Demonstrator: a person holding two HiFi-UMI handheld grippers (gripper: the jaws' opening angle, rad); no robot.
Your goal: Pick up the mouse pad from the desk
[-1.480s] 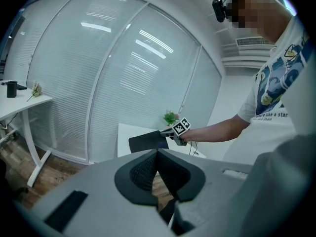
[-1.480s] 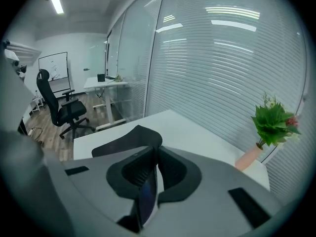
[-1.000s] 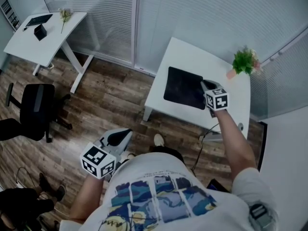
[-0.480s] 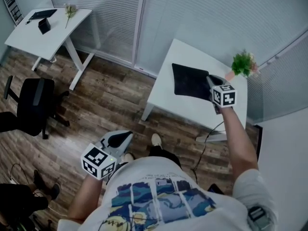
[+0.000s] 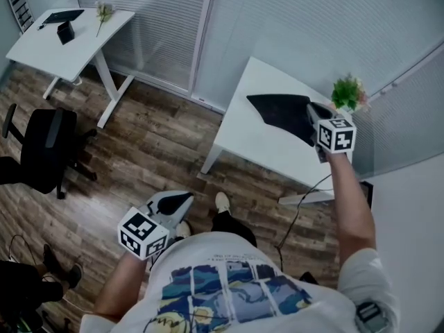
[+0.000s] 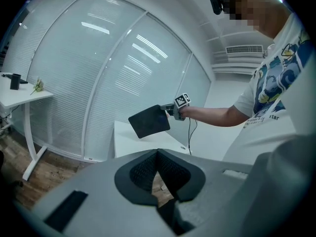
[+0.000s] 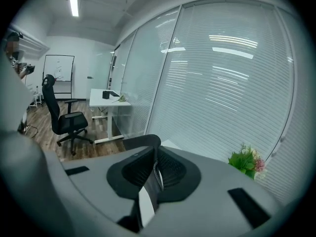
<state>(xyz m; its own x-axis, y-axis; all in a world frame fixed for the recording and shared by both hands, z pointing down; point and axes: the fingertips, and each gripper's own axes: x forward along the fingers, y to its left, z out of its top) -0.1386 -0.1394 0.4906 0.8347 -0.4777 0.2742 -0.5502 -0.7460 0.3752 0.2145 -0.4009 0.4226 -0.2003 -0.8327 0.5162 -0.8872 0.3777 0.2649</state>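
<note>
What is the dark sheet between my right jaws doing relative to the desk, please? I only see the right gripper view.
Observer: It is the mouse pad. The right gripper holds it by one edge, and the left gripper view shows it tilted in the air, lifted off the white desk.
Operator: Thank you. Where is my left gripper?
Observer: The left gripper is low beside your body, over the wood floor, with nothing between its jaws.
</note>
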